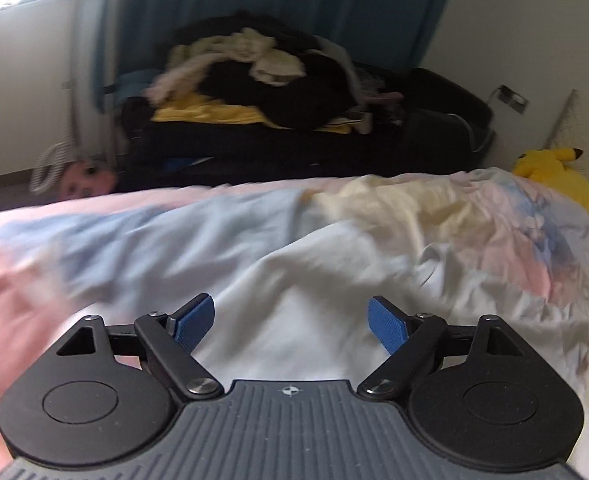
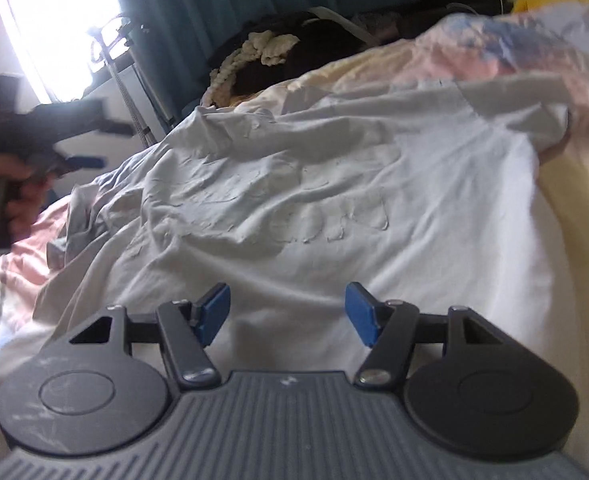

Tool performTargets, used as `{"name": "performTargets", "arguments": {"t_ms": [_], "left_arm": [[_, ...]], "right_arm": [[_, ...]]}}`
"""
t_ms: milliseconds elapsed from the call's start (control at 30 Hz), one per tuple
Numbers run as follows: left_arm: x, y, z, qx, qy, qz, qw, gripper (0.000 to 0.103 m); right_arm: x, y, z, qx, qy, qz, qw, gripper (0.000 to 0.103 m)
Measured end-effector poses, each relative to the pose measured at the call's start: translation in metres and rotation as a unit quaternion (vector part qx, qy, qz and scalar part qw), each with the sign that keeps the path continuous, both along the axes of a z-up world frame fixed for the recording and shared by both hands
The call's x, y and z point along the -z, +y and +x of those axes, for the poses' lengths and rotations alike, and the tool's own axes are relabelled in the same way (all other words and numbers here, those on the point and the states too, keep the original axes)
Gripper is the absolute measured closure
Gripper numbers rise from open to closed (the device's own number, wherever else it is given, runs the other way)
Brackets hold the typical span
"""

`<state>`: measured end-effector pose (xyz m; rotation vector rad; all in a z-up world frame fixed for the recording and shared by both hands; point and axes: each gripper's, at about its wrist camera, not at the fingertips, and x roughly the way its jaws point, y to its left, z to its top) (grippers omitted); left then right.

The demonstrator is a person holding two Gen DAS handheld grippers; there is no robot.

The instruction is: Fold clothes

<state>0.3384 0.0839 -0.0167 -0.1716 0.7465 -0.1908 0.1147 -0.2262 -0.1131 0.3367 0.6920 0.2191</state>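
From the left wrist, the left gripper [image 1: 291,323] hangs with its blue pads wide apart and nothing between them, over a white T-shirt [image 1: 318,280] spread on the pastel duvet [image 1: 94,224]. From the right wrist, the right gripper [image 2: 287,312] is likewise spread wide and empty, above the shirt's raised print [image 2: 294,196], which lies flat ahead.
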Motion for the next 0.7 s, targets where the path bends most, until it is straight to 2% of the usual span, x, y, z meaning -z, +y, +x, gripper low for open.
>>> {"name": "performTargets", "arguments": {"t_ms": [200, 300, 367, 400, 433, 533, 633, 700], "left_arm": [[0.027, -0.042, 0.045, -0.006, 0.017, 0.041, 0.999, 0.016], [0.04, -0.062, 0.067, -0.01, 0.025, 0.061, 0.9977, 0.023], [0.049, -0.076, 0.081, -0.013, 0.032, 0.079, 0.9963, 0.051], [0.053, -0.08, 0.082, -0.022, 0.038, 0.103, 0.9937, 0.075], [0.051, -0.08, 0.082, -0.029, 0.034, 0.103, 0.9936, 0.096], [0.044, -0.079, 0.08, -0.049, 0.018, 0.107, 0.9929, 0.098], [0.019, -0.087, 0.081, -0.054, -0.021, 0.13, 0.9898, 0.098], [-0.002, -0.091, 0.085, -0.062, -0.049, 0.133, 0.988, 0.098]], "right_arm": [[0.007, -0.009, 0.011, 0.011, -0.004, 0.023, 1.0, 0.038], [0.006, -0.011, 0.01, 0.016, -0.007, 0.028, 0.999, 0.038], [0.005, -0.013, 0.01, 0.02, -0.009, 0.031, 0.999, 0.038], [0.005, -0.014, 0.009, 0.021, -0.01, 0.033, 0.999, 0.038], [0.004, -0.015, 0.009, 0.023, -0.011, 0.034, 0.999, 0.038], [0.003, -0.017, 0.008, 0.028, -0.015, 0.039, 0.999, 0.037], [-0.002, -0.021, 0.004, 0.041, -0.028, 0.046, 0.998, 0.037], [-0.006, -0.023, 0.001, 0.049, -0.039, 0.051, 0.997, 0.037]]}}
